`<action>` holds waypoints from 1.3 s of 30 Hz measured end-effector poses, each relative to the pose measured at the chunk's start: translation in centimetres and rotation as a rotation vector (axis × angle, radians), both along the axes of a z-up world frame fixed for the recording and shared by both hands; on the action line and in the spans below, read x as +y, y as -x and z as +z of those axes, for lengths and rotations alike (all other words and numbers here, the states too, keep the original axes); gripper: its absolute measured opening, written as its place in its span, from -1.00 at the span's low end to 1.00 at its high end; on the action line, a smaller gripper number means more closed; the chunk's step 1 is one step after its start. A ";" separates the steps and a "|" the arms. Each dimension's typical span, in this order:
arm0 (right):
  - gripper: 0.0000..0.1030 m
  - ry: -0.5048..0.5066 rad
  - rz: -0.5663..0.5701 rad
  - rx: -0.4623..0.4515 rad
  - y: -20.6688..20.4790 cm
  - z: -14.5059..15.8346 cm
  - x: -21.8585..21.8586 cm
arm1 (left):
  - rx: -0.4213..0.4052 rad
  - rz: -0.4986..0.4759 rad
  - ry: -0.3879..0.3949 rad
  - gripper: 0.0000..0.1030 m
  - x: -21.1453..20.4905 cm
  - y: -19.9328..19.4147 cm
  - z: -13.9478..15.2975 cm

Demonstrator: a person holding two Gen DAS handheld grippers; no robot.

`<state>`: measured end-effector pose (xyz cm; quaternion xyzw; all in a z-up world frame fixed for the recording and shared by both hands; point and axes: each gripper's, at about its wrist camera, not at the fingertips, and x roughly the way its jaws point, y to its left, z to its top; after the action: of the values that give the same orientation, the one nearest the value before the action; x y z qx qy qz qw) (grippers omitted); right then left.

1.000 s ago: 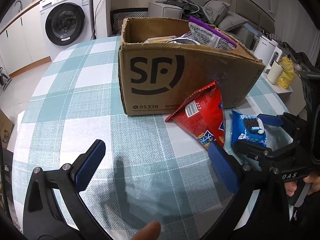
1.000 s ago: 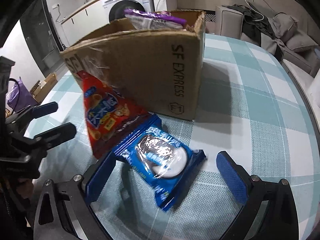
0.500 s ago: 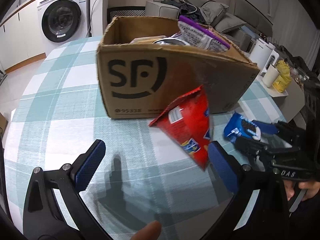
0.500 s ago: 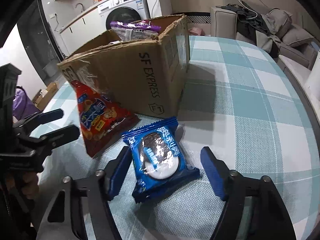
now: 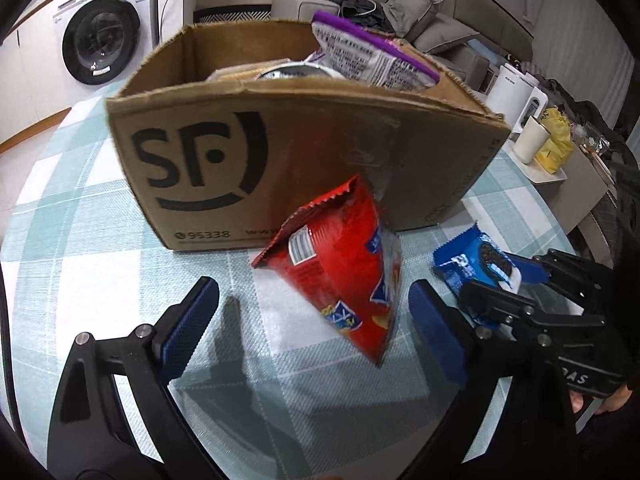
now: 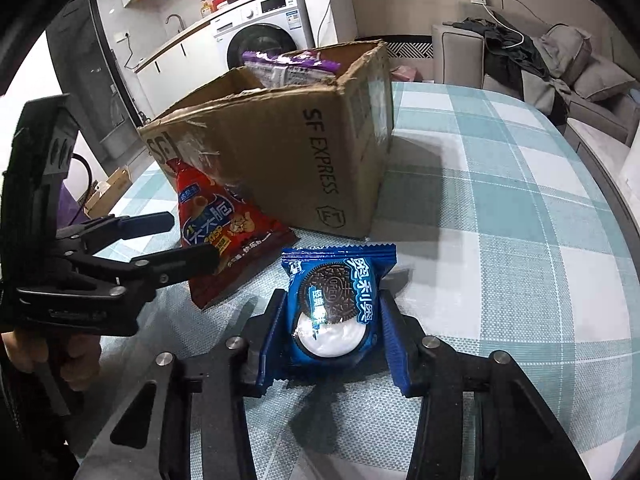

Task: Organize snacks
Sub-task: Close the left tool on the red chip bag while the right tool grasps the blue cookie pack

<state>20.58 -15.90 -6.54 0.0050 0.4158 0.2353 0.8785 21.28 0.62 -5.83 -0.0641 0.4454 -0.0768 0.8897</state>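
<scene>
1. On the checked tablecloth (image 6: 500, 184), a blue Oreo packet (image 6: 336, 304) is clamped between the blue pads of the right gripper (image 6: 334, 336); the packet's lower edge is hidden behind the jaws, so it cannot be told whether it is lifted or lying on the cloth.
2. Between the packet and the cardboard box (image 5: 288, 152), a red snack bag (image 5: 344, 268) is seen, its crimped top leaned against the box wall and its lower corner blurred in the left wrist view.
3. The left gripper (image 5: 316, 316) is held wide apart, with the red bag between its pads (image 5: 192, 320) but touched by neither, as far as can be told.
4. Inside the box, a purple-edged packet (image 5: 372, 52) is seen sticking up above the rim; the other contents are mostly hidden by the front wall and cannot be made out.
5. Behind the table, a washing machine (image 5: 100, 40) is cut off by the lens edge, and a sofa (image 6: 580, 80) is partly covered by dark clothing.
</scene>
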 end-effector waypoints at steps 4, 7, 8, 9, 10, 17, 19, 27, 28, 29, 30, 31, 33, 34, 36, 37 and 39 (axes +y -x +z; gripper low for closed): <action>-0.13 -0.011 -0.017 0.005 -0.1 0.1 -0.6 | 0.020 -0.005 0.000 0.71 -0.7 -1.1 -0.6; -0.13 -0.014 -0.024 0.007 0.1 0.1 -0.8 | 0.016 -0.014 -0.021 0.60 -1.4 -1.6 -0.8; -0.13 -0.014 -0.024 0.007 0.1 0.1 -0.8 | 0.013 -0.018 -0.027 0.58 -1.6 -1.8 -0.8; -0.13 -0.015 -0.026 0.007 0.1 0.1 -0.8 | 0.008 -0.024 -0.027 0.51 -1.9 -1.9 -0.8; -0.13 -0.018 -0.028 0.006 0.2 0.1 -0.8 | 0.002 -0.028 -0.028 0.42 -2.1 -1.9 -0.8; -0.13 -0.023 -0.033 0.008 0.5 0.3 -1.0 | -0.035 -0.069 -0.012 -0.04 -3.2 -1.0 -0.6; -0.13 -0.024 -0.033 0.007 0.6 0.3 -1.0 | -0.039 -0.075 0.000 -0.07 -3.2 -0.7 -0.6; -0.13 -0.032 -0.033 -0.012 1.2 1.0 -1.2 | -0.077 -0.072 0.006 -0.09 -2.3 1.5 0.4; -0.13 -0.034 -0.032 -0.015 1.3 1.1 -1.2 | -0.081 -0.070 0.009 -0.09 -2.2 1.8 0.6; -0.13 -0.035 -0.032 -0.021 1.4 1.3 -1.1 | -0.085 -0.069 0.011 -0.09 -2.1 2.1 0.8; -0.13 -0.037 -0.031 -0.027 1.6 1.5 -1.1 | -0.093 -0.067 0.010 -0.09 -1.9 2.6 1.2; -0.13 -0.042 -0.029 -0.031 1.7 1.7 -1.1 | -0.099 -0.064 0.007 -0.09 -1.8 2.9 1.4; -0.13 -0.048 -0.028 -0.043 1.9 2.1 -1.1 | -0.112 -0.059 0.001 -0.09 -1.3 3.7 2.3; -0.13 -0.052 -0.026 -0.049 2.1 2.4 -1.1 | -0.117 -0.056 0.002 -0.09 -1.1 3.9 2.6; -0.13 -0.059 -0.023 -0.064 2.3 3.1 -1.1 | -0.133 -0.051 0.001 -0.09 -0.6 4.6 3.5; -0.13 -0.062 -0.023 -0.071 2.4 3.4 -1.1 | -0.139 -0.048 0.000 -0.09 -0.3 5.0 3.9; -0.13 -0.071 -0.020 -0.086 2.6 4.1 -1.0 | -0.157 -0.042 0.000 -0.09 0.4 5.8 5.0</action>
<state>17.94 -16.91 -2.42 0.0302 0.3691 0.2410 0.8971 15.45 1.02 -0.84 -0.0487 0.3756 -0.1003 0.9201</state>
